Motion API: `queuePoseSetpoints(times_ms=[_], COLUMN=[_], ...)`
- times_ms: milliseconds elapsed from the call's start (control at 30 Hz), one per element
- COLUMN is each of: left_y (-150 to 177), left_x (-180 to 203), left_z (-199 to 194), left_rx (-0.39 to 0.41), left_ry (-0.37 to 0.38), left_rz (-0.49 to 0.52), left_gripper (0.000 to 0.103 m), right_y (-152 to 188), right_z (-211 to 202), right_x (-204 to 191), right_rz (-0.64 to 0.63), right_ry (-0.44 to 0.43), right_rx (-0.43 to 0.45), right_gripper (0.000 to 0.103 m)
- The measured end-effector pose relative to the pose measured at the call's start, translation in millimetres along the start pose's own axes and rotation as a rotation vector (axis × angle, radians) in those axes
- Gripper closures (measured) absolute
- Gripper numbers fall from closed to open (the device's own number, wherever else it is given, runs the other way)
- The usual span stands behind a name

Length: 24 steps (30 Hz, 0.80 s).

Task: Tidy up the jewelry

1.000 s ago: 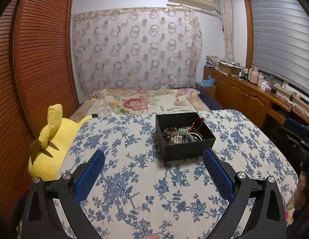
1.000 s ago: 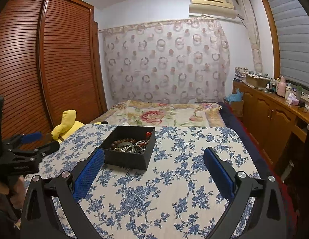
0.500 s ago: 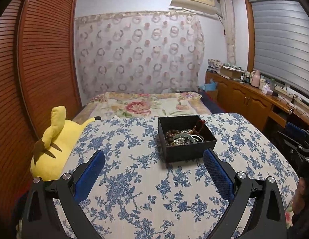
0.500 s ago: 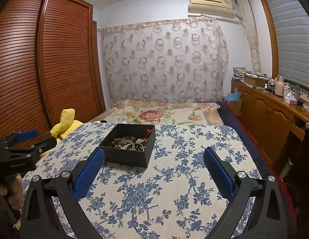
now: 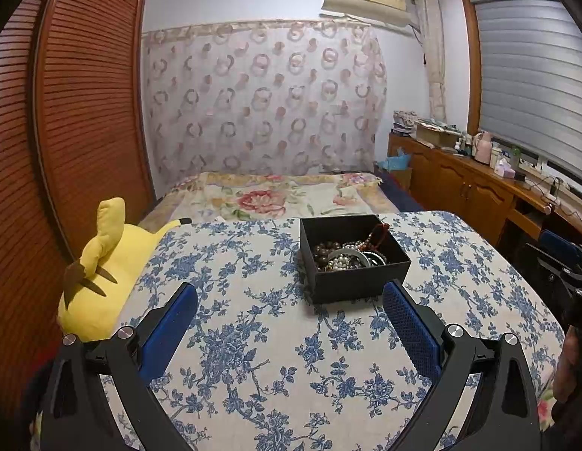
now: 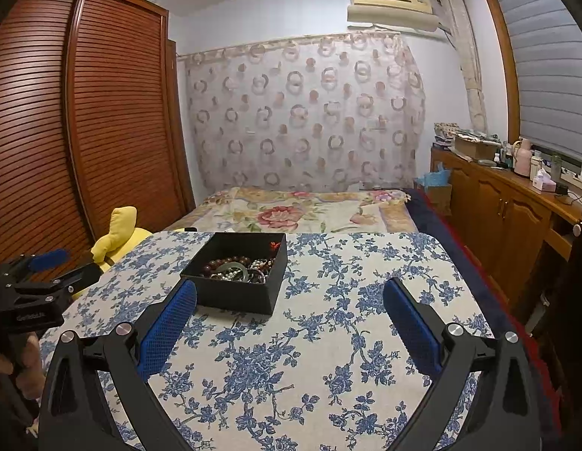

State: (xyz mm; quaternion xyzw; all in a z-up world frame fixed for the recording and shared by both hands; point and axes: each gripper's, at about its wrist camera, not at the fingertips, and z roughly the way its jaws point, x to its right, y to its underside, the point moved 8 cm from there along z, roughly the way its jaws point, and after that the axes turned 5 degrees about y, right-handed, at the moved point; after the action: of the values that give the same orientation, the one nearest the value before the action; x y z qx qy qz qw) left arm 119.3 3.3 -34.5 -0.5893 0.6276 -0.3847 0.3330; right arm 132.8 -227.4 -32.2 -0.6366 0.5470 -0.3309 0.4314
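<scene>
Counting one black box (image 5: 352, 257); two tools

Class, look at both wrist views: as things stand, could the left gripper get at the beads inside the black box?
Probably yes: the left gripper is open, the black box has no lid, and only bare tablecloth lies between them.

Lower centre of both views: bare flowered tabletop (image 5: 253, 338) gives open passage. The black box (image 5: 360, 282) stands mid-frame as the only obstacle on it; its top is open. A yellow plush toy (image 5: 110, 263) blocks the left edge.
</scene>
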Motion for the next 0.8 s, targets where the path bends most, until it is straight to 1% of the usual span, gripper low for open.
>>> queuePoseSetpoints(times_ms=[800], left_y=[0.2], left_x=[-0.1], left_z=[-0.8], left_rx=[0.004], left_ry=[-0.004], left_rz=[0.007], left_gripper=[0.008], right_y=[3.4], right_z=[1.5], right_x=[-0.2], right_rz=[0.001], right_ry=[-0.002], right_rx=[-0.004], right_gripper=[0.003])
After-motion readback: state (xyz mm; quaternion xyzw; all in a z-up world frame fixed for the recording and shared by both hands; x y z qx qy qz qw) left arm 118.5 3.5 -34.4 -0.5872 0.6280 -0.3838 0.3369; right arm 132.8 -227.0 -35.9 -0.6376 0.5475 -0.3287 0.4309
